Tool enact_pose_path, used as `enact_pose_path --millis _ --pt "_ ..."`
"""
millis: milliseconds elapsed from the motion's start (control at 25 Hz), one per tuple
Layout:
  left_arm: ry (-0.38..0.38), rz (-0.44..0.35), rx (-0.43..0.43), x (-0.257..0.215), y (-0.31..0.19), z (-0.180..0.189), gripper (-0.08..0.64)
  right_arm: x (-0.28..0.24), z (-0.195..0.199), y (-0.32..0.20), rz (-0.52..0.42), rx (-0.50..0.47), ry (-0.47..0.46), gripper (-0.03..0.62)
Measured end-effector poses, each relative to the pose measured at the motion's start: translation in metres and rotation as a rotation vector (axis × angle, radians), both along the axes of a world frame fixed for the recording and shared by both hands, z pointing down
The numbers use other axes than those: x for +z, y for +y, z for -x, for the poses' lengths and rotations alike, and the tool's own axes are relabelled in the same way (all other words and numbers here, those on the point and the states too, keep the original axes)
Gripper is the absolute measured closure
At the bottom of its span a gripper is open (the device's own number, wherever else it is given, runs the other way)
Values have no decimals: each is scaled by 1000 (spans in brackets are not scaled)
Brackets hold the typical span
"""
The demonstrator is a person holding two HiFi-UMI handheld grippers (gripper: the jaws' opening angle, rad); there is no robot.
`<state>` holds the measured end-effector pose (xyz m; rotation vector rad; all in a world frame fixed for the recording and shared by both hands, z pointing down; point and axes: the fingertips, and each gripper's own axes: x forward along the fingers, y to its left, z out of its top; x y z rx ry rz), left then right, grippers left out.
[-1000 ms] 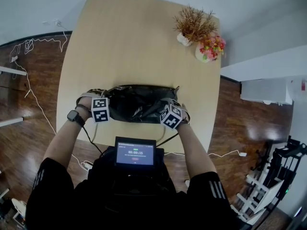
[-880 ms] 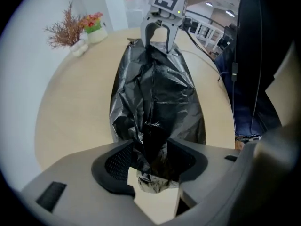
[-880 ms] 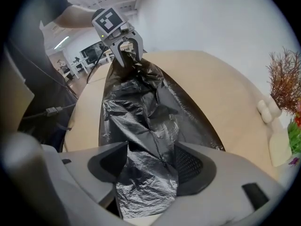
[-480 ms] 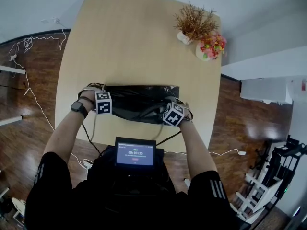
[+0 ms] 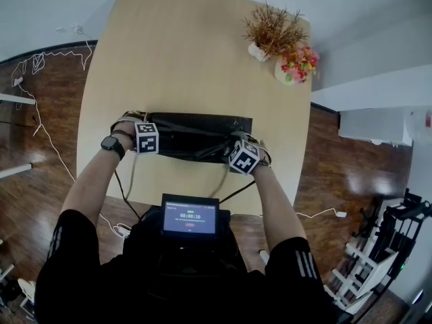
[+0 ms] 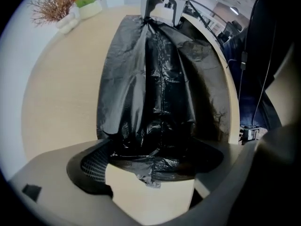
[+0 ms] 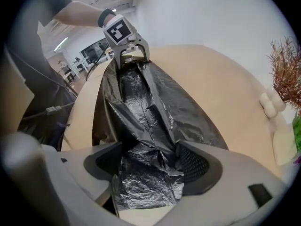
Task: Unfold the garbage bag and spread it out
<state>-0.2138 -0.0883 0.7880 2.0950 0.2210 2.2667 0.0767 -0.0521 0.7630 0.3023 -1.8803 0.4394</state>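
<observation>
A black garbage bag (image 5: 196, 137) lies as a long flat strip across the near part of the wooden table (image 5: 189, 59). My left gripper (image 5: 159, 138) is at the bag's left end and my right gripper (image 5: 231, 152) at its right end, facing each other. In the left gripper view the jaws (image 6: 155, 161) are opening wide, and the bag's edge (image 6: 160, 79) lies loose between them, with the pads off it. In the right gripper view the jaws (image 7: 150, 173) are also opening, and crumpled bag (image 7: 146, 107) lies in the gap without being pinched. Each view shows the other gripper (image 6: 164, 1) (image 7: 127, 48) at the far end.
A white vase of dried brown twigs (image 5: 270, 32) and a pot of coloured flowers (image 5: 295, 66) stand at the table's far right corner. A small screen (image 5: 190, 216) hangs on my chest. White cables (image 5: 40, 113) trail over the wooden floor to the left.
The bag has gone from a bunched heap to a flatter, longer strip. Both grippers have shifted slightly away from me.
</observation>
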Motion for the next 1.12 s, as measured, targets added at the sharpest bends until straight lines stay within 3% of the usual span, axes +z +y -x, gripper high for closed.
enact_pose_path --millis 240,520,640,760,960,1120 --pt "11 -20 -3 -4 -5 -4 38 -5 2 -5 -18 -9 -8 183" --pt "136 -103 -31 -62 7 -18 41 -53 13 0 -94 20 -120 183" --pt "137 -150 -7 -74 18 -17 43 -52 9 12 -101 26 -122 183" --pt "110 -198 -15 -57 17 -7 42 -44 7 20 -83 56 -128 183" --pt "94 -178 -31 -23 18 -2 42 -26 9 29 -48 47 -99 183" --pt "72 -119 -59 -10 20 -1 41 -10 6 34 -6 48 -68 183"
